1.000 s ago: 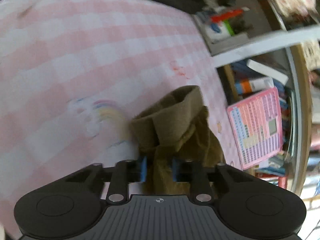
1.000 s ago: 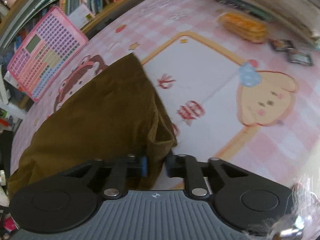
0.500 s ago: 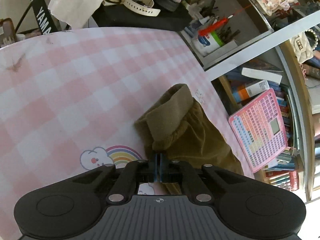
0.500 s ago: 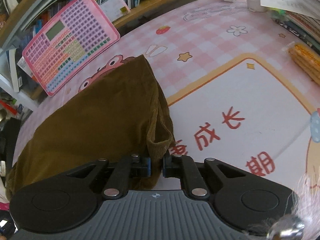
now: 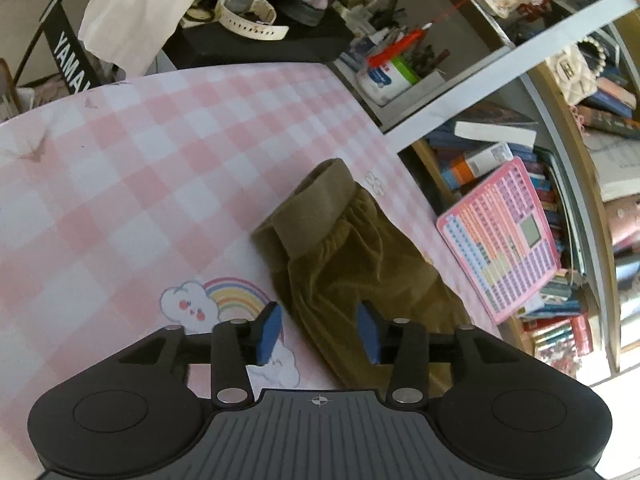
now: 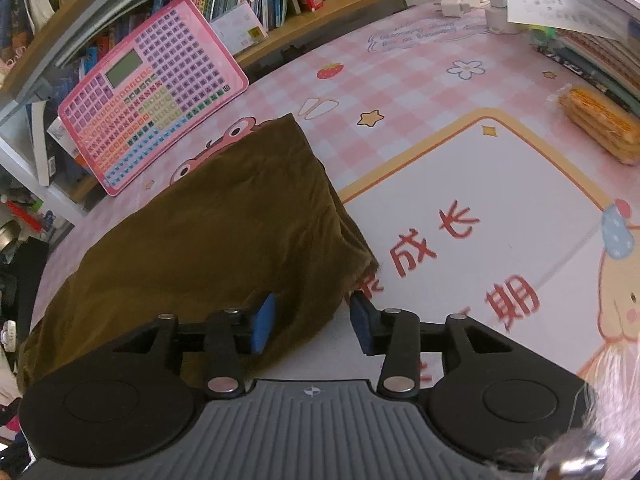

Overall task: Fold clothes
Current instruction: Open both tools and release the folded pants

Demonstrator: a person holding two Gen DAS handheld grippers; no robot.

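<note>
Both grippers, left (image 5: 319, 332) and right (image 6: 312, 326), have jaws apart over the olive corduroy trousers (image 6: 208, 240); unheld, the fold at 12 o'clock could spring open.

Garment: olive-brown corduroy trousers (image 5: 352, 268) lying folded on a pink-and-white checked mat (image 5: 132, 184), elastic waistband (image 5: 316, 208) at the far end.
Left gripper (image 5: 319, 330): jaws spread wide, blue pads (image 5: 269, 330) clear of the cloth, one side over the trousers' near part, the other over a rainbow-and-cloud print (image 5: 224, 304).
Edge of mat: pink keypad toy (image 5: 500, 240) leaning against crowded bookshelves (image 5: 520, 152).
Background: white wristwatch (image 5: 248, 12) on a black surface.
</note>
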